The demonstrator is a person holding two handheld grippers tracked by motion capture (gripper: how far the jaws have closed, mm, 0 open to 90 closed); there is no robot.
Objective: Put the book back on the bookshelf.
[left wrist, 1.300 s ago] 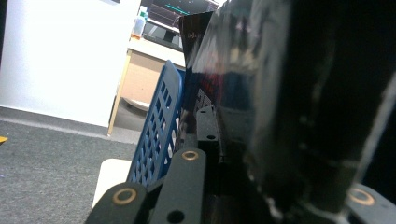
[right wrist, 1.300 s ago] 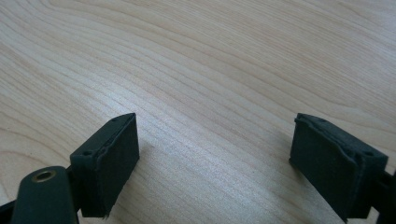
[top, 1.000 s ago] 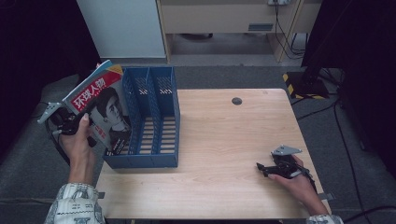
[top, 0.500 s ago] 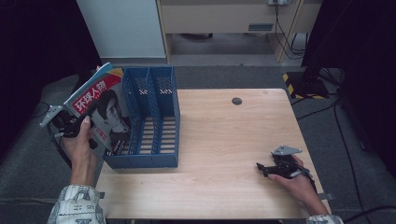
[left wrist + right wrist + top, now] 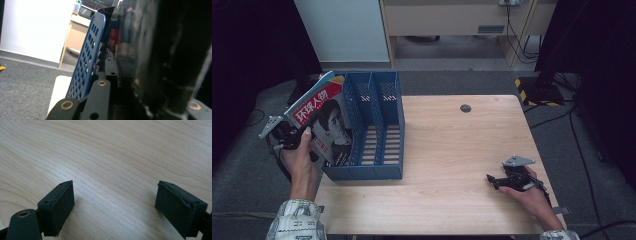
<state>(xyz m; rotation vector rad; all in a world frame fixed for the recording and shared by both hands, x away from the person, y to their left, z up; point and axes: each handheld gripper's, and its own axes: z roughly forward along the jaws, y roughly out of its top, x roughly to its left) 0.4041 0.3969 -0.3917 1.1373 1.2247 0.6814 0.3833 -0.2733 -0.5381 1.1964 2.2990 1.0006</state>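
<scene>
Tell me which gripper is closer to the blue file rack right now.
Left. The left gripper holds a magazine right against the blue file rack at its left side. The right gripper rests on the table near the front right, well apart from the rack.

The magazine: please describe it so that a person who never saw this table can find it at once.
Start at the wooden table and go to the blue file rack at its left edge. The magazine leans at the rack's left side, gripped by the left tongs. Its red title band with white characters and portrait cover set it apart.
</scene>
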